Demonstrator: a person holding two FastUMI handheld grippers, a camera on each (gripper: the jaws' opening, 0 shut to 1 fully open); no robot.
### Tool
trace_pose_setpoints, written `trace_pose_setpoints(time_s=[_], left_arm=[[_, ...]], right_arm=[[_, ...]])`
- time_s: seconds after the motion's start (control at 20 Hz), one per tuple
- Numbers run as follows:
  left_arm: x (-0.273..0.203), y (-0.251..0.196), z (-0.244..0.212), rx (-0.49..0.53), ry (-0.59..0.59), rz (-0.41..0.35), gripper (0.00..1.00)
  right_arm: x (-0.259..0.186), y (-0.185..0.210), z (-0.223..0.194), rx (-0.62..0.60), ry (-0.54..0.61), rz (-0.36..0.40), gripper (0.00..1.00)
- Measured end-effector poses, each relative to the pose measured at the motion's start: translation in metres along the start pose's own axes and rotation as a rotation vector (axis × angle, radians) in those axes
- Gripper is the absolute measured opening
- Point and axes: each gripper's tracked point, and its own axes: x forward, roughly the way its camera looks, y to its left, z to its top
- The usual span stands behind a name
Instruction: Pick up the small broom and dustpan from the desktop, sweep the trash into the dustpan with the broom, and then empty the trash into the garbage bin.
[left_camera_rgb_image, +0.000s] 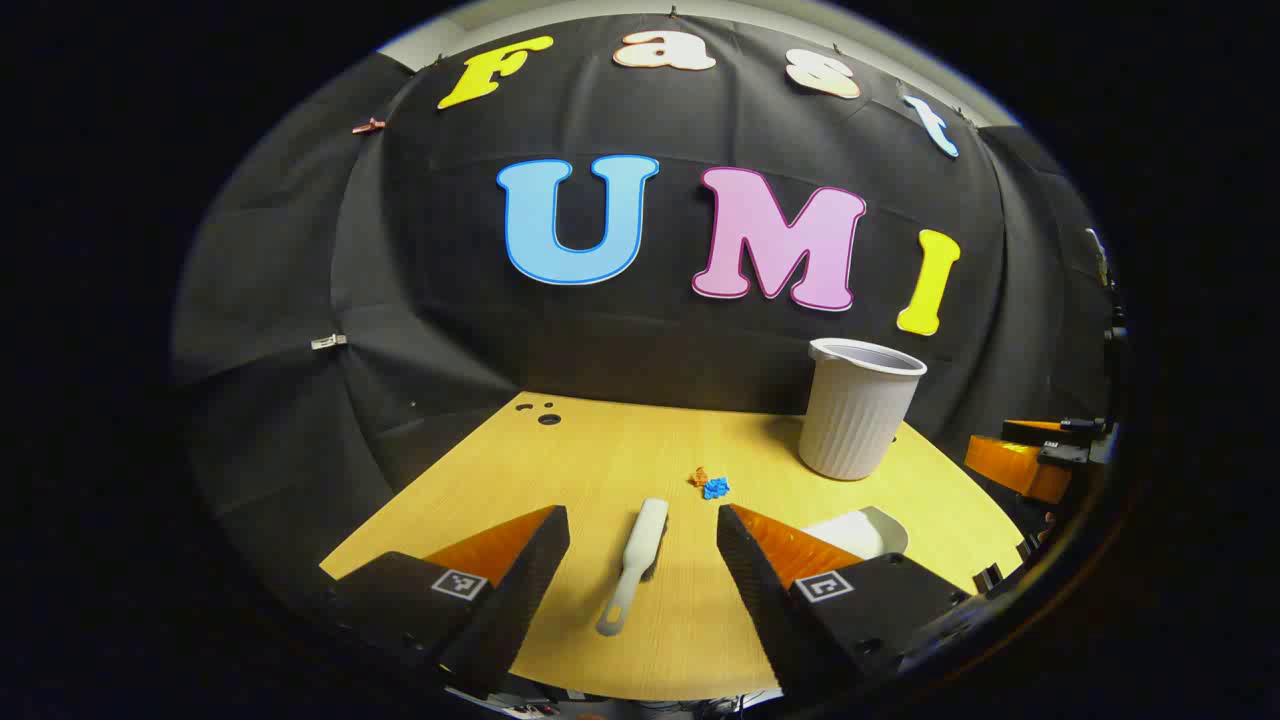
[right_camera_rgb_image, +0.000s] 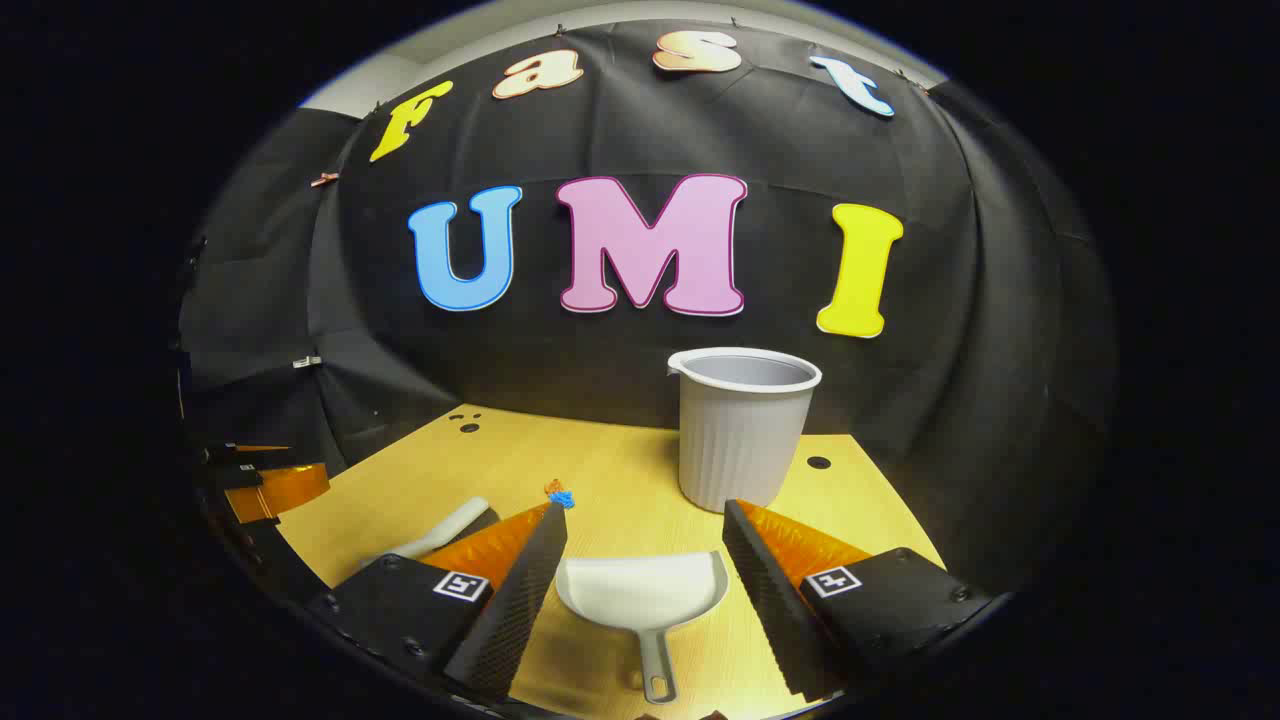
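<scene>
A small white broom (left_camera_rgb_image: 632, 566) lies flat on the wooden desk (left_camera_rgb_image: 600, 450), handle toward me, between the fingers of my open left gripper (left_camera_rgb_image: 643, 528), which hovers above it without touching. Small blue and orange trash bits (left_camera_rgb_image: 710, 485) sit just beyond the broom's head. In the right gripper view a white dustpan (right_camera_rgb_image: 645, 597) rests on the desk, handle toward me, between the spread fingers of my open right gripper (right_camera_rgb_image: 645, 528). The ribbed grey garbage bin (right_camera_rgb_image: 740, 428) stands upright behind the dustpan. The broom (right_camera_rgb_image: 440, 535) and the trash (right_camera_rgb_image: 560, 494) lie to the left there.
The bin (left_camera_rgb_image: 858, 408) stands at the desk's back right, with the dustpan (left_camera_rgb_image: 860, 530) partly hidden behind my left gripper's right finger. The right gripper (left_camera_rgb_image: 1030, 455) shows at the far right edge. The left gripper (right_camera_rgb_image: 265, 480) shows at the left edge. Small holes (left_camera_rgb_image: 545, 412) mark the desk's back left.
</scene>
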Motion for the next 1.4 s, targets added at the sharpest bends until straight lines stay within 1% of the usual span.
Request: trace_pose_setpoints(time_s=[0.25,0.55,0.7,0.85,1.05,1.25,1.35,1.4], left_arm=[[0.008,0.003,-0.005,-0.006,0.018,0.002,0.96],[0.019,-0.002,-0.016,0.027,0.054,-0.014,0.96],[0.026,-0.001,-0.021,0.045,0.070,-0.009,0.96],[0.037,-0.003,-0.025,0.057,0.098,-0.025,0.96],[0.060,-0.004,-0.048,0.051,0.182,-0.049,0.96],[0.086,-0.003,-0.071,0.105,0.276,-0.053,0.96],[0.099,-0.003,-0.091,0.120,0.349,-0.062,0.96],[0.103,-0.003,-0.099,0.127,0.394,-0.055,0.96]], right_arm=[[0.008,0.001,-0.017,0.022,0.053,0.004,0.98],[0.017,-0.002,-0.031,0.018,0.095,0.003,0.99],[0.021,-0.002,-0.036,0.009,0.112,0.006,0.99],[0.024,-0.003,-0.041,0.007,0.126,0.009,0.99],[0.029,-0.006,-0.046,0.012,0.151,0.011,0.99],[0.036,-0.010,-0.055,0.017,0.177,0.015,0.99],[0.040,-0.012,-0.060,0.023,0.193,0.018,0.99],[0.042,-0.013,-0.062,0.027,0.200,0.020,0.99]])
